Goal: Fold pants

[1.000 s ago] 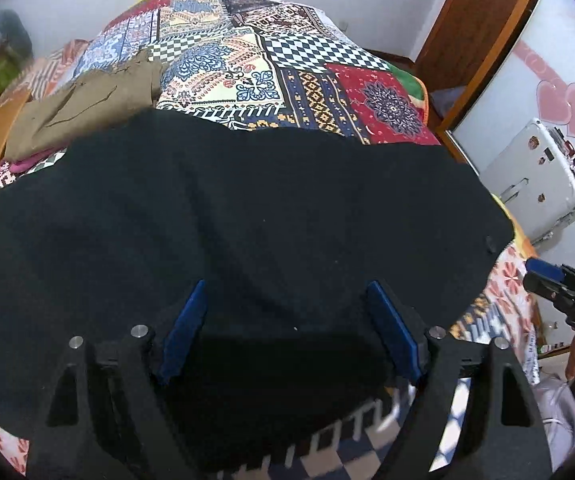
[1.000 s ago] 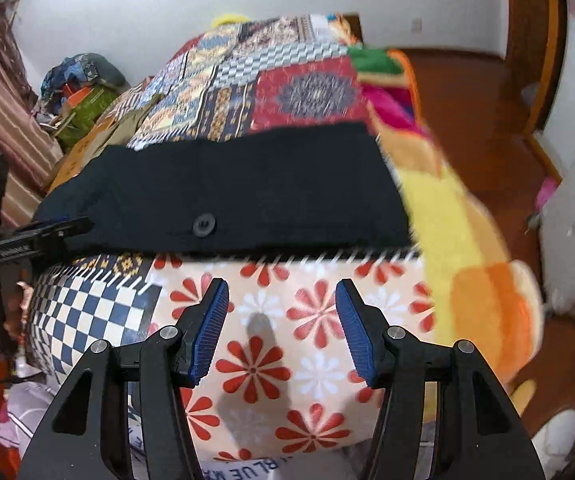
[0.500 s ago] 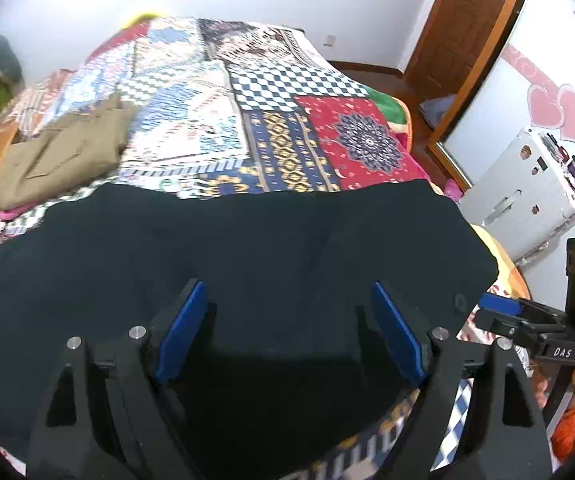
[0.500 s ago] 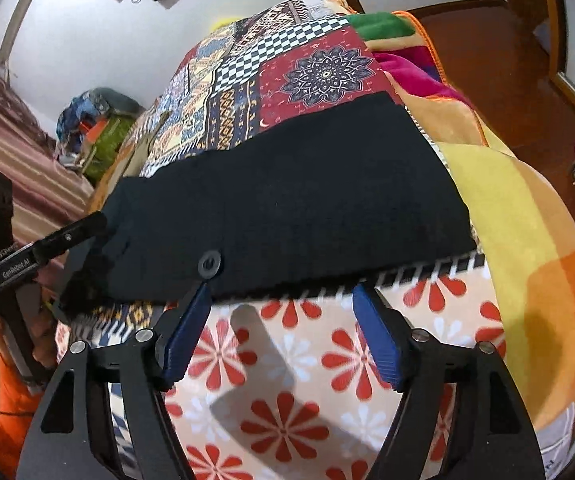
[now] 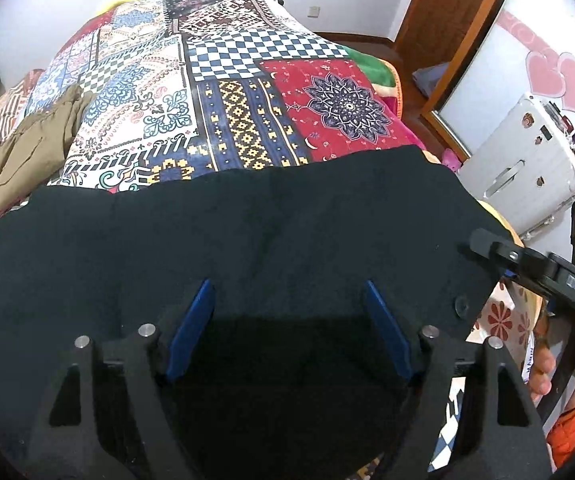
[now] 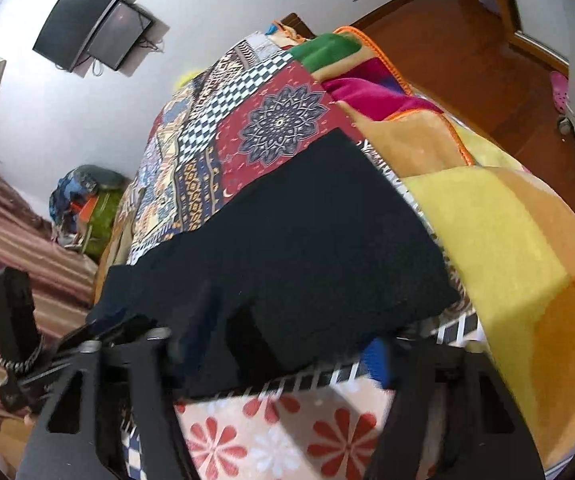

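The black pants [image 5: 247,240] lie flat across the near end of a patchwork bed; they also show in the right wrist view [image 6: 307,240]. My left gripper [image 5: 287,332] is open, its blue pads over the near part of the cloth. My right gripper [image 6: 283,344] is open at the pants' near edge, with the cloth edge between its spread fingers. It shows in the left wrist view at the right [image 5: 483,244], beside the pants' button [image 5: 460,303]. The left gripper shows in the right wrist view at the far left [image 6: 19,344].
A folded khaki garment [image 5: 27,148] lies on the bed's left side. A white suitcase [image 5: 527,168] and a wooden door [image 5: 447,20] stand to the right. A TV [image 6: 87,24] hangs on the wall. A pile of bags [image 6: 87,196] sits by the far wall.
Both grippers have moved forward onto the pants' near edge. The right gripper has come up from the flowered bed side to the cloth edge and tilted.
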A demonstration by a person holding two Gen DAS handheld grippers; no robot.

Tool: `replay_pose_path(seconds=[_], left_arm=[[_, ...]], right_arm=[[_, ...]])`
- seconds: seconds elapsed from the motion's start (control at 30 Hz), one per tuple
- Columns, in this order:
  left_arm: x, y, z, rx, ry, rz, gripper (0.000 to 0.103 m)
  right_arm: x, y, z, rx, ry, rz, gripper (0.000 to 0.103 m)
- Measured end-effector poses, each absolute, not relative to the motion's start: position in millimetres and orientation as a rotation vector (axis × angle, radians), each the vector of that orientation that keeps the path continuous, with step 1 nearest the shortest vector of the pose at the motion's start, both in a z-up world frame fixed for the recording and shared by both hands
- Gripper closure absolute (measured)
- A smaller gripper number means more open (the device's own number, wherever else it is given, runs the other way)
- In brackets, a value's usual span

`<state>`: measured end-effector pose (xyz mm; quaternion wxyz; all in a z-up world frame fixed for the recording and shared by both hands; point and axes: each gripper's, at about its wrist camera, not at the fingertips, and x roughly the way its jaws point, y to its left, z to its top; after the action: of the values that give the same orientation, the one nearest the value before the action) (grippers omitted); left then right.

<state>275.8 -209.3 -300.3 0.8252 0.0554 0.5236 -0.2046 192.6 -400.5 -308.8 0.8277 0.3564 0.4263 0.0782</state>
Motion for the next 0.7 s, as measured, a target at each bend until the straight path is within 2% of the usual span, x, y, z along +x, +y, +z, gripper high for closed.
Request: replay_pose_path(seconds=[0.1,0.17,0.4,0.7], left_arm=[[275,-211,-302,0.129,1.107,-0.429,0.027],[276,-211,-303,0.132,1.107,-0.428,0.027],[276,-203,-295,0.088,1.103,-0.430,0.034],[265,-146,-244,0.001,0.960,-0.366,0.034]], right_arm=[[195,-403,-311,0.752,0.900,0.154,0.081],[194,-404,-307,0.727,0.886,0.148,0.091],[190,-394,-270,0.595,0.798,0.152,0.094],[203,-358,-202,0.464,0.659,0.228,0.094]])
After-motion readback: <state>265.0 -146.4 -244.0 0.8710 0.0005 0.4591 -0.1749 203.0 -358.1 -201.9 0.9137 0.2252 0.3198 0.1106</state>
